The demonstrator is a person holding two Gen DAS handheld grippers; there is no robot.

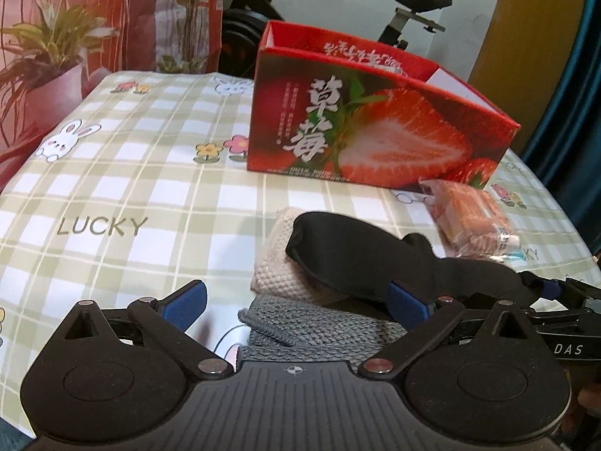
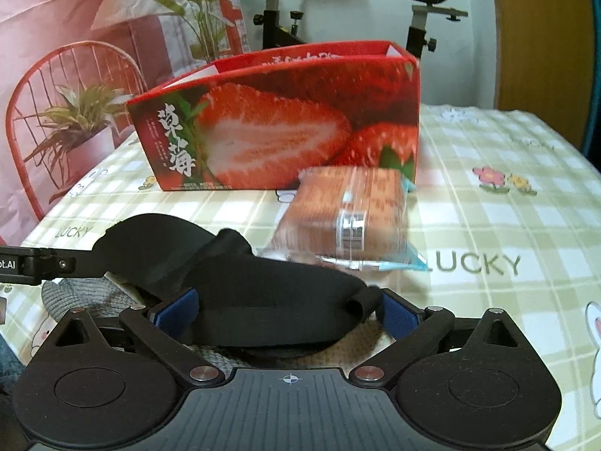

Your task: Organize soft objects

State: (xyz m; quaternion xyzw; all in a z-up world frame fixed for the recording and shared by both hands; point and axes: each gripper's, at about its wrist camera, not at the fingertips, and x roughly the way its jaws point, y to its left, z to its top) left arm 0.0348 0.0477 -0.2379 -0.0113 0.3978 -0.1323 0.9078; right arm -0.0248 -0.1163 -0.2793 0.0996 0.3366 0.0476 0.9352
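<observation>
A black eye mask [image 1: 360, 248] lies across a cream knit cloth [image 1: 278, 259] and a grey knit cloth [image 1: 315, 332] on the checked bed cover. My left gripper [image 1: 296, 302] is open, its blue pads either side of the knit cloths. My right gripper [image 2: 287, 310] is open with the eye mask [image 2: 270, 282] between its blue pads; whether they touch it I cannot tell. An orange packet in clear wrap [image 1: 473, 218] lies just beyond, also in the right wrist view [image 2: 349, 214]. An open red strawberry box [image 1: 375, 120] stands behind it [image 2: 285, 120].
The checked bed cover [image 1: 131, 188] has rabbit and flower prints. A red printed curtain [image 1: 75, 37] hangs at the left. An exercise bike [image 2: 424, 11] stands behind the bed. A blue curtain [image 1: 578, 94] is at the right.
</observation>
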